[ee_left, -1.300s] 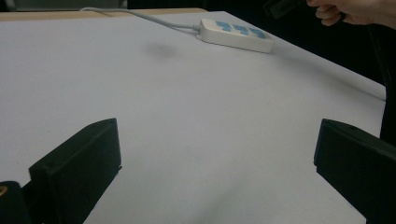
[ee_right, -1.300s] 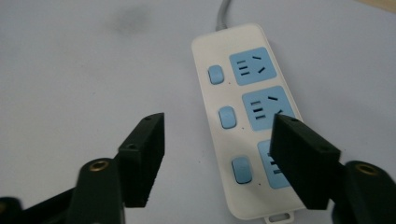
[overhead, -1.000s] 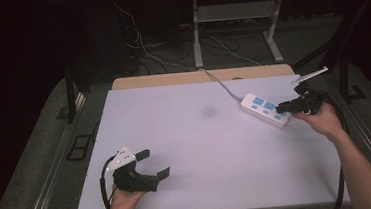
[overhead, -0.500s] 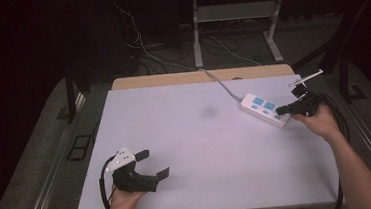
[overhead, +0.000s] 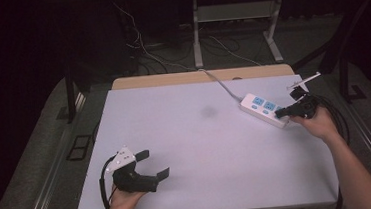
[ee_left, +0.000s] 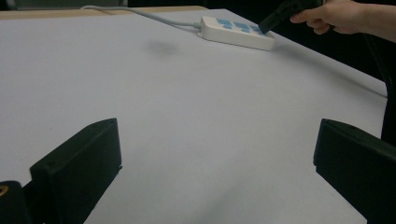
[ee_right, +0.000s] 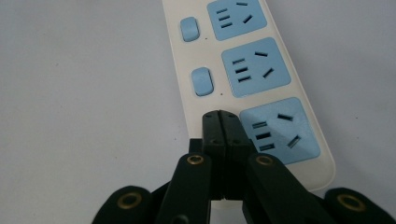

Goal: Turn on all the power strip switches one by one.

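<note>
A white power strip (overhead: 264, 109) with three blue sockets and blue buttons lies at the far right of the white table (overhead: 192, 149). Its grey cable (overhead: 219, 84) runs off the back edge. My right gripper (overhead: 280, 112) is shut with nothing between its jaws. In the right gripper view its joined tips (ee_right: 219, 114) rest over the strip (ee_right: 252, 70) in the row of buttons, beside the nearest socket (ee_right: 278, 130). They hide what lies under them there. My left gripper (overhead: 154, 163) stands open at the near left, low over the bare table (ee_left: 196, 116).
The table's right edge runs just past the strip's near end (ee_left: 236, 31). A faint dark smudge (overhead: 208, 111) marks the tabletop left of the strip. Cables and desk legs (overhead: 197, 38) lie on the floor beyond the back edge.
The right gripper's jaws have come together and its tip has edged a little toward the strip. The left gripper has not moved.
</note>
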